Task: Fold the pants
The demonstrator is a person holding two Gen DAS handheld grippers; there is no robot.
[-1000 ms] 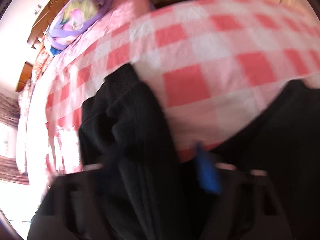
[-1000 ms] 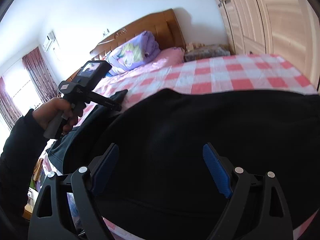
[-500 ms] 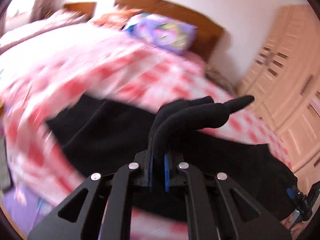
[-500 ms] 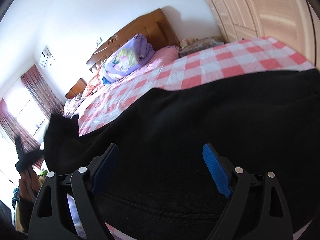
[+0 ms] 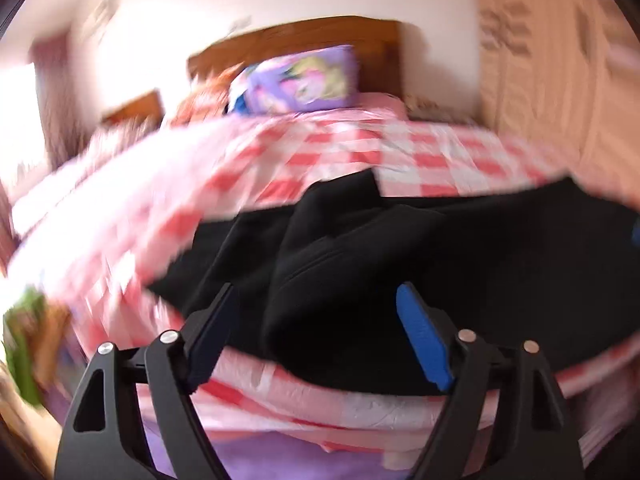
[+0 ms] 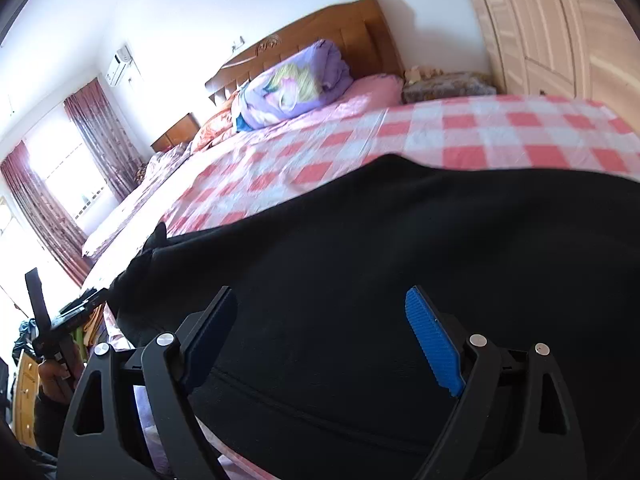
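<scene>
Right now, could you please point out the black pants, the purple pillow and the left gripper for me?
black pants (image 6: 400,264), right wrist view, on the broad flat cloth.
purple pillow (image 6: 296,84), right wrist view, on its printed front.
left gripper (image 5: 316,328), left wrist view, midway between its open fingertips.

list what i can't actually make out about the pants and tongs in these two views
- Black pants, right wrist view: the right and bottom frame edges cut them off, so their full outline is hidden.
- Pants' fold layers, left wrist view: motion blur and dark fabric hide the seams.
- Left tongs: open over the pants, empty.
- Right tongs: open; whether they touch the cloth cannot be told.
</scene>
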